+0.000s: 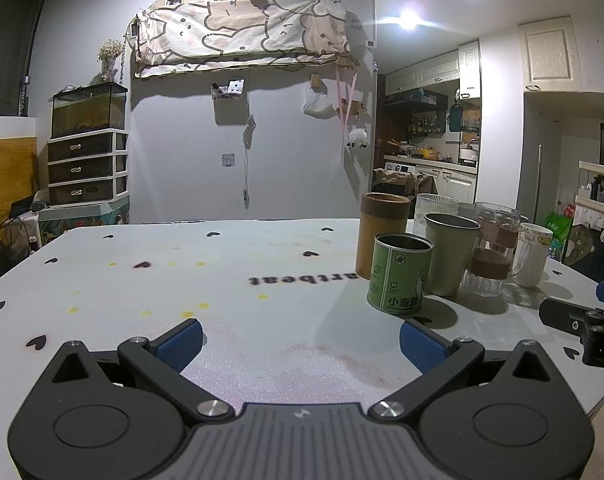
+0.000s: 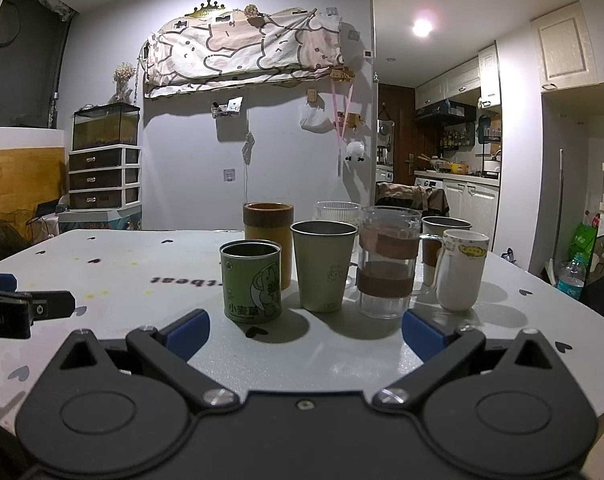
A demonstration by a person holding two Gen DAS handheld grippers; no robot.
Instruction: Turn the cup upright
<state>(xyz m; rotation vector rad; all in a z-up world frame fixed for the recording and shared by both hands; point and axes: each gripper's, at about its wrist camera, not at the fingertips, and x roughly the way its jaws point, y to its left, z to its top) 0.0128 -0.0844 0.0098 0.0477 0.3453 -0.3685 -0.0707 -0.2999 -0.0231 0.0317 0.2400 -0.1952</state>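
Observation:
Several cups stand upright in a cluster on the white table (image 2: 141, 256). A green tin (image 2: 252, 281) stands in front, with a grey-green metal cup (image 2: 322, 266), a clear glass mug with brown bands (image 2: 388, 261) and a white mug (image 2: 462, 269) beside it. A brown cylinder (image 2: 267, 236), a ribbed glass (image 2: 337, 212) and another metal cup (image 2: 442, 236) stand behind. My right gripper (image 2: 306, 332) is open and empty just in front of them. My left gripper (image 1: 302, 340) is open and empty, left of the green tin (image 1: 400, 278).
The table (image 1: 181, 272) has black heart prints and yellow stains. The right gripper's finger (image 1: 574, 320) shows at the right edge of the left wrist view; the left gripper's finger (image 2: 25, 308) shows at the left of the right wrist view. A chair stands behind the table.

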